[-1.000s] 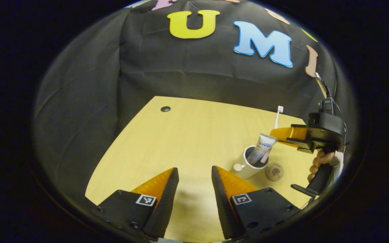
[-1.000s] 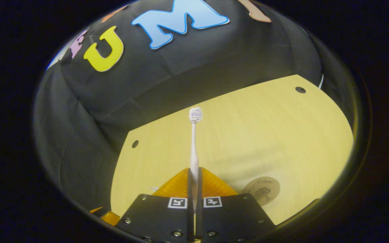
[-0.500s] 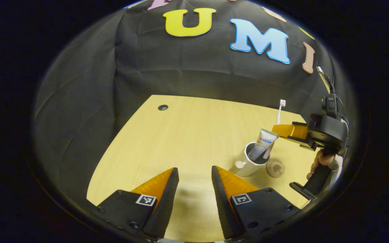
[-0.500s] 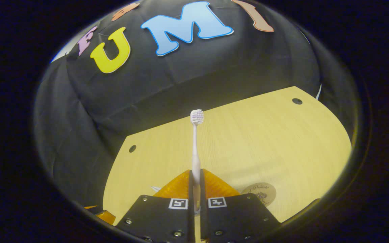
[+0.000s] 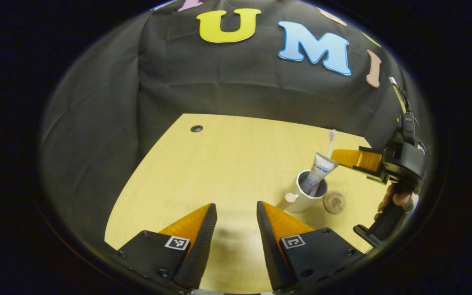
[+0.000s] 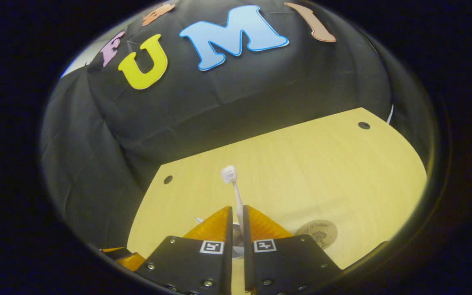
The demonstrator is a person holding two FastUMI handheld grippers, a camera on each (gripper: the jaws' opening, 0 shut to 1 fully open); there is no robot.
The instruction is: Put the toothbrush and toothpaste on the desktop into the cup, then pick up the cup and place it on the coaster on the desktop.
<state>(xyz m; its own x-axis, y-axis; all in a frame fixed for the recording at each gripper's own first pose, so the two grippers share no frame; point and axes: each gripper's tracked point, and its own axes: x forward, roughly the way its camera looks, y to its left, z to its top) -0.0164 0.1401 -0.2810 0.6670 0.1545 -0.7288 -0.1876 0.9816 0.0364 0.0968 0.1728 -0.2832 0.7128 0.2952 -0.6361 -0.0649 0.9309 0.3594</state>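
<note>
Both items now sat in the white cylindrical cup: the slim white toothbrush had dropped from the right gripper, whose fingers had parted slightly, beside the white toothpaste tube. The left gripper stayed spread, idle. The round wooden coaster lay at the cup's 3 o'clock, awaiting it.
</note>
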